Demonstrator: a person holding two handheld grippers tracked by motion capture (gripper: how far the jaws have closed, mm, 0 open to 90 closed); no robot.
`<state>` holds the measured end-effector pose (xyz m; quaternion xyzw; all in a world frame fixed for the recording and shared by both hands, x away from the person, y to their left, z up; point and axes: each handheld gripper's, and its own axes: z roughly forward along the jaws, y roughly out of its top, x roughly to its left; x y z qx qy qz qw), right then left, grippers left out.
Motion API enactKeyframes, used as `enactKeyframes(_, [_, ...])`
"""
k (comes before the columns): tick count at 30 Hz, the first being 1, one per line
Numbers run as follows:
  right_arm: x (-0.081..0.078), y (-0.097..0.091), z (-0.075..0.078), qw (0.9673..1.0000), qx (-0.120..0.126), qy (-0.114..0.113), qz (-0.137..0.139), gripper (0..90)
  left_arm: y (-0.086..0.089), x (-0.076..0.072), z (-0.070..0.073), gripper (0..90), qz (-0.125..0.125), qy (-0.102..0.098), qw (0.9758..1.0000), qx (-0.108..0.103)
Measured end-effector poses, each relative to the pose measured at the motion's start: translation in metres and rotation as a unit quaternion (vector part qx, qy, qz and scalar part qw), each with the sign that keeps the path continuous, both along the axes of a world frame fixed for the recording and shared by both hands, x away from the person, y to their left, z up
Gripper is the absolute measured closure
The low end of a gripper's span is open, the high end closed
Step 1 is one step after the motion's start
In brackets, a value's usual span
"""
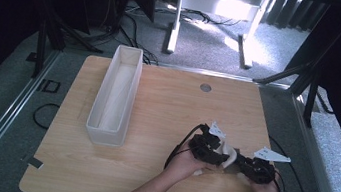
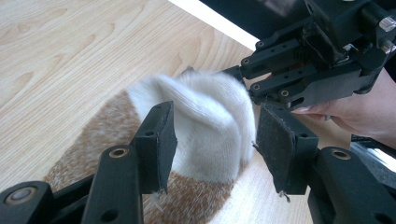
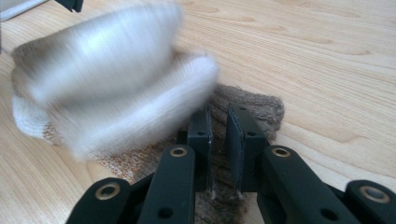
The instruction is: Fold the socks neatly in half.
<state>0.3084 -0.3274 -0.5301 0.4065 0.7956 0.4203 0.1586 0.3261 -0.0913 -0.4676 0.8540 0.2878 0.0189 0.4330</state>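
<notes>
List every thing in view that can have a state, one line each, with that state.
Sock: white and brown, folded over on itself, lying on the table between both grippers.
Left gripper: open, jaws apart on either side of the sock's white fold, pads not pressing it.
Right gripper: jaws nearly together with a narrow gap, over the sock's brown end; grip unclear.
Bin: white, upright, looks empty.
Table: wooden, bare around the bin.

A long white bin (image 1: 116,96) stands empty near the left edge of the wooden bench (image 1: 166,110), a grey grommet (image 1: 205,87) by the far edge.
</notes>
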Motion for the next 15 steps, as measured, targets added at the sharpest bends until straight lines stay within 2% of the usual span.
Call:
enactKeyframes(4, [-0.001, -0.002, 0.001, 1.0, -0.001, -0.001, -0.001, 79.9, 0.004, -0.001, 0.004, 47.8, 0.002, -0.008, 1.0, -0.001])
enactKeyframes(6, [-0.002, -0.004, 0.005, 0.9999, -0.009, -0.008, -0.006, 79.6, 0.008, 0.0, 0.005, 47.8, 0.004, -0.018, 0.9998, 0.009])
enactKeyframes(11, [-0.006, -0.012, 0.022, 0.9994, 0.012, -0.028, -0.014, 79.7, 0.02, 0.004, 0.001, 48.0, 0.014, -0.016, 0.9997, 0.014])
enactKeyframes(15, [-0.01, -0.006, 0.027, 0.9994, 0.019, -0.029, -0.001, 79.5, 0.033, 0.008, -0.006, 48.3, 0.022, -0.012, 0.9994, 0.024])
